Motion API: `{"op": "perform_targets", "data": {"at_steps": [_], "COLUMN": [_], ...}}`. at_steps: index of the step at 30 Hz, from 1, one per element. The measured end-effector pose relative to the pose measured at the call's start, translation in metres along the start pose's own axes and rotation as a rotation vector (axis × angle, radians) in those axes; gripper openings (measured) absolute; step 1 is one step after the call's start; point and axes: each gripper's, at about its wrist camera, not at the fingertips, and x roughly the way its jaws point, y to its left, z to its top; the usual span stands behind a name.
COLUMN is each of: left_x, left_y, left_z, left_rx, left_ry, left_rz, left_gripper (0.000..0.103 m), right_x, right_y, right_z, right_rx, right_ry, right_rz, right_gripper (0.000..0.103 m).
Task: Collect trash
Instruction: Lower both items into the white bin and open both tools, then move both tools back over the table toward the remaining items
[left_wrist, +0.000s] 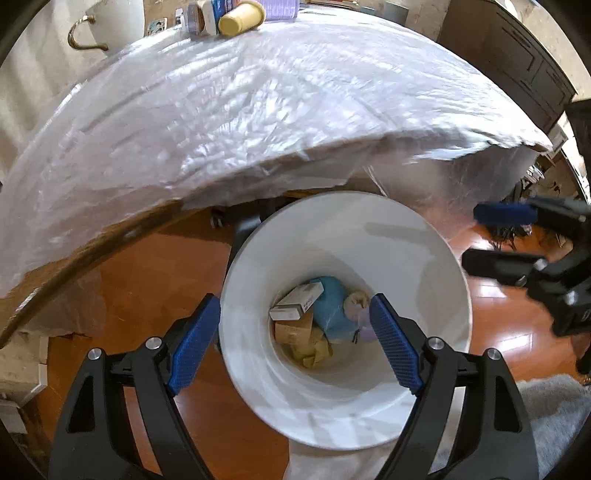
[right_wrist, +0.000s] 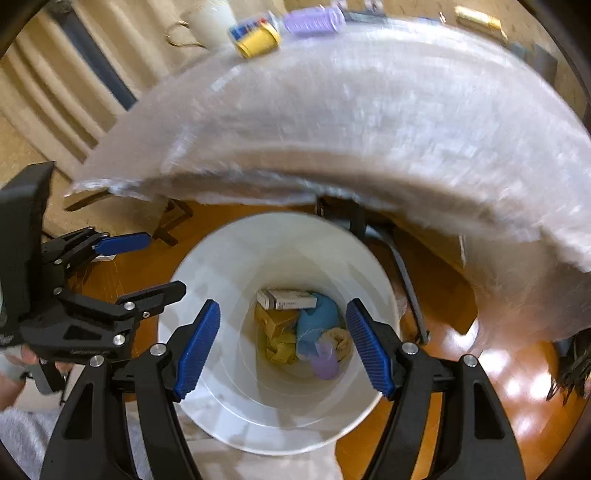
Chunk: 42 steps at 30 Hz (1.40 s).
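A white bin (left_wrist: 406, 243) (right_wrist: 229, 266) stands on the wooden floor below the table edge. At its bottom lie a white carton (left_wrist: 295, 301) (right_wrist: 291, 299), a blue bag (left_wrist: 332, 310) (right_wrist: 317, 317), yellow wrappers (left_wrist: 317, 350) (right_wrist: 277, 343) and a purple cup (right_wrist: 325, 360). Above the bin mouth my left gripper (left_wrist: 295, 314) (right_wrist: 155, 264) is open, with nothing between its blue pads. Beside it my right gripper (right_wrist: 282, 314) (left_wrist: 491, 238) also hangs over the bin, open and empty.
A table under a crinkled plastic sheet (left_wrist: 258, 110) (right_wrist: 369, 110) overhangs the bin. At its far edge lie a yellow cup (left_wrist: 242, 16) (right_wrist: 258, 40) and a purple roll (right_wrist: 314, 20). A dark chair base (right_wrist: 369, 229) stands behind the bin. Grey fabric (left_wrist: 554, 406) shows close by.
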Motion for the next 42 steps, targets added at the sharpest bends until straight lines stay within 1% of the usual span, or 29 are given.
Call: {"op": "perform_targets", "data": {"at_steps": [2, 3, 5, 6, 7, 8, 9, 10, 11, 12, 13, 14, 15, 17, 18, 19, 21, 23, 24, 26, 27, 29, 33, 36, 39, 41, 42], "left_x": [-0.028, -0.039, -0.072, -0.089, -0.102, -0.113, -0.116, -0.123, -0.126, -0.127, -0.126, -0.124, -0.123, -0.118, -0.119, -0.115, -0.106, -0.088, -0.083, -0.066, -0.056, -0.043, -0.013, 0.001, 0.011, 0.016, 0.019], "left_y": [-0.002, 0.0, -0.001, -0.001, 0.001, 0.001, 0.0, 0.002, 0.007, 0.015, 0.026, 0.037, 0.048, 0.072, 0.078, 0.086, 0.087, 0.093, 0.093, 0.095, 0.097, 0.099, 0.101, 0.1, 0.101, 0.102, 0.105], "left_z": [-0.002, -0.003, 0.002, 0.007, 0.015, 0.021, 0.028, 0.039, 0.05, 0.06, 0.076, 0.087, 0.095, 0.124, 0.131, 0.15, 0.166, 0.195, 0.202, 0.226, 0.236, 0.252, 0.272, 0.281, 0.287, 0.291, 0.292], "left_rx": [0.024, 0.033, 0.046, 0.049, 0.054, 0.06, 0.063, 0.067, 0.062, 0.048, 0.011, -0.024, -0.059, -0.135, -0.154, -0.169, -0.161, -0.145, -0.142, -0.131, -0.131, -0.126, -0.123, -0.106, -0.087, -0.087, -0.093], "left_ry": [-0.046, -0.065, -0.148, -0.2, -0.252, -0.313, -0.353, -0.39, -0.403, -0.403, -0.392, -0.379, -0.363, -0.328, -0.323, -0.312, -0.306, -0.279, -0.267, -0.234, -0.211, -0.18, -0.128, -0.111, -0.099, -0.088, -0.078], "left_rz": [0.005, 0.006, -0.009, -0.01, 0.002, 0.028, 0.059, 0.102, 0.128, 0.15, 0.174, 0.173, 0.149, 0.067, 0.052, 0.036, 0.023, 0.024, 0.029, 0.052, 0.057, 0.048, 0.058, 0.069, 0.088, 0.086, 0.076], "left_gripper": [0.084, 0.084, 0.084, 0.086, 0.099, 0.102, 0.102, 0.102, 0.102, 0.102, 0.102, 0.102, 0.102, 0.102, 0.102, 0.102, 0.102, 0.102, 0.102, 0.102, 0.102, 0.102, 0.102, 0.101, 0.101, 0.092, 0.09], "right_x": [-0.025, -0.038, -0.068, -0.077, -0.082, -0.087, -0.089, -0.087, -0.081, -0.073, -0.067, -0.055, -0.046, -0.028, -0.017, -0.009, 0.006, 0.019, 0.026, 0.039, 0.045, 0.055, 0.071, 0.078, 0.087, 0.093, 0.093], "right_y": [0.003, 0.003, 0.006, 0.007, 0.009, 0.009, 0.013, 0.014, 0.016, 0.019, 0.019, 0.02, 0.02, 0.018, 0.017, 0.019, 0.019, 0.019, 0.016, 0.013, 0.012, 0.011, 0.011, 0.014, 0.016, 0.017, 0.016], "right_z": [0.004, 0.007, 0.018, 0.025, 0.03, 0.041, 0.055, 0.066, 0.078, 0.089, 0.098, 0.11, 0.12, 0.136, 0.148, 0.153, 0.17, 0.185, 0.194, 0.205, 0.211, 0.22, 0.235, 0.243, 0.252, 0.256, 0.256], "right_rx": [-0.038, -0.051, -0.075, -0.085, -0.093, -0.105, -0.127, -0.144, -0.168, -0.19, -0.209, -0.229, -0.24, -0.248, -0.252, -0.255, -0.257, -0.247, -0.234, -0.211, -0.204, -0.196, -0.201, -0.213, -0.232, -0.237, -0.237], "right_ry": [-0.051, -0.084, -0.176, -0.217, -0.241, -0.267, -0.294, -0.311, -0.318, -0.32, -0.317, -0.304, -0.293, -0.266, -0.246, -0.238, -0.216, -0.194, -0.183, -0.171, -0.164, -0.156, -0.145, -0.143, -0.13, -0.118, -0.114], "right_rz": [0.0, 0.008, 0.009, 0.0, -0.008, -0.017, -0.025, -0.043, -0.064, -0.074, -0.082, -0.089, -0.084, -0.067, -0.056, -0.052, -0.037, -0.011, 0.0, 0.006, 0.007, 0.004, -0.02, -0.022, -0.035, -0.036, -0.034], "right_gripper": [0.07, 0.072, 0.081, 0.089, 0.093, 0.093, 0.093, 0.093, 0.093, 0.093, 0.093, 0.093, 0.093, 0.093, 0.093, 0.093, 0.093, 0.093, 0.093, 0.091, 0.088, 0.087, 0.086, 0.085, 0.079, 0.078, 0.077]}}
